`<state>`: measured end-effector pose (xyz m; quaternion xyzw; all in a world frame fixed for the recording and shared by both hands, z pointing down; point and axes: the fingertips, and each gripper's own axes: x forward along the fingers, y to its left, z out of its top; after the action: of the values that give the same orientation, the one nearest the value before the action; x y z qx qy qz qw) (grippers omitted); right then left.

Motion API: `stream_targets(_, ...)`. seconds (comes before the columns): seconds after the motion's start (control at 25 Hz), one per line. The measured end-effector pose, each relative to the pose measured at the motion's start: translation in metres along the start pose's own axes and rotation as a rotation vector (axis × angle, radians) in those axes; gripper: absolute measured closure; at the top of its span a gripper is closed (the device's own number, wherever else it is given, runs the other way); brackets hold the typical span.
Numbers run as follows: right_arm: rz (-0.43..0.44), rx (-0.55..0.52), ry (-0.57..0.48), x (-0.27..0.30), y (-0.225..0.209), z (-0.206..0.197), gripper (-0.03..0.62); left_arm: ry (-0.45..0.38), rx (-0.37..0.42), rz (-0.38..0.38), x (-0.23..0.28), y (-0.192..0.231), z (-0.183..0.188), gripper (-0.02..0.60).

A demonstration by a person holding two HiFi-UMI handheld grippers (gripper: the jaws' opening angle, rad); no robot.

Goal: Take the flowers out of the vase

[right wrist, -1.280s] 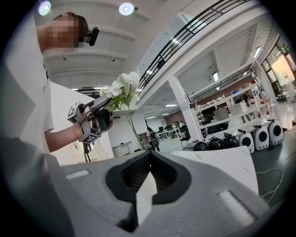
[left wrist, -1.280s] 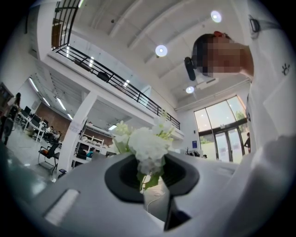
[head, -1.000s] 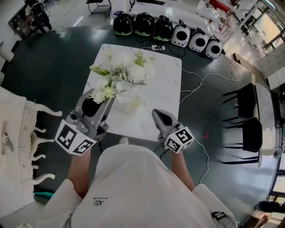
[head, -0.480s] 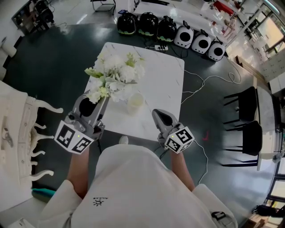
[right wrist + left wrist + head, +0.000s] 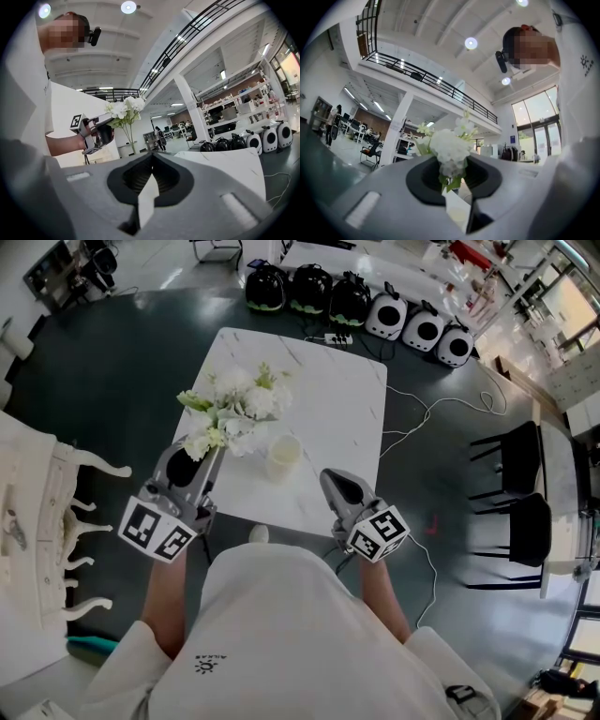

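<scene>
A bunch of white flowers (image 5: 234,409) with green leaves hangs over the left part of the white marble table (image 5: 347,409). My left gripper (image 5: 208,457) is shut on its stems, at the table's near left. In the left gripper view the flowers (image 5: 450,145) rise just past the closed jaws. The pale vase (image 5: 283,456) stands on the table right of the bunch, apart from it; I cannot tell what is inside. My right gripper (image 5: 339,491) hovers at the near table edge, shut with nothing in it. The right gripper view shows the bunch (image 5: 124,108) in the left gripper (image 5: 96,133).
Beyond the far table edge, round black cases (image 5: 309,289) and white ones (image 5: 422,329) line the floor. A power strip (image 5: 334,338) lies at that edge, and cables (image 5: 422,418) trail right. Black chairs (image 5: 520,484) stand at the right, white carved furniture (image 5: 47,512) at the left.
The left gripper has carried the flowers left and lower, away from the vase, whose mouth now shows uncovered. The right gripper has stayed where it was.
</scene>
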<state>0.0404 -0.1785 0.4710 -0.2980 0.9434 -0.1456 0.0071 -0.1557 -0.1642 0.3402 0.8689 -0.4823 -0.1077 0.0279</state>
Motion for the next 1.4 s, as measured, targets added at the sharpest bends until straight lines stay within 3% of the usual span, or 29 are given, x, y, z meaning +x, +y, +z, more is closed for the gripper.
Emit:
stream_targets(1.04, -0.03, -0.005, -0.017, -0.012, -0.008, 0.006, 0.594, 0.146, -0.05, 0.088, -0.027, 0.022, -0.087, 0.511)
stream_targets(1.2, -0.034, -0.006, -0.017, -0.013, -0.006, 0.005, 0.594, 0.171, -0.03, 0.079, -0.035, 0.025, -0.101, 0.511)
stream_targets(1.4, -0.038, -0.012, -0.023, -0.013, -0.006, 0.009, 0.594, 0.173, -0.056, 0.089, -0.034, 0.026, -0.103, 0.511)
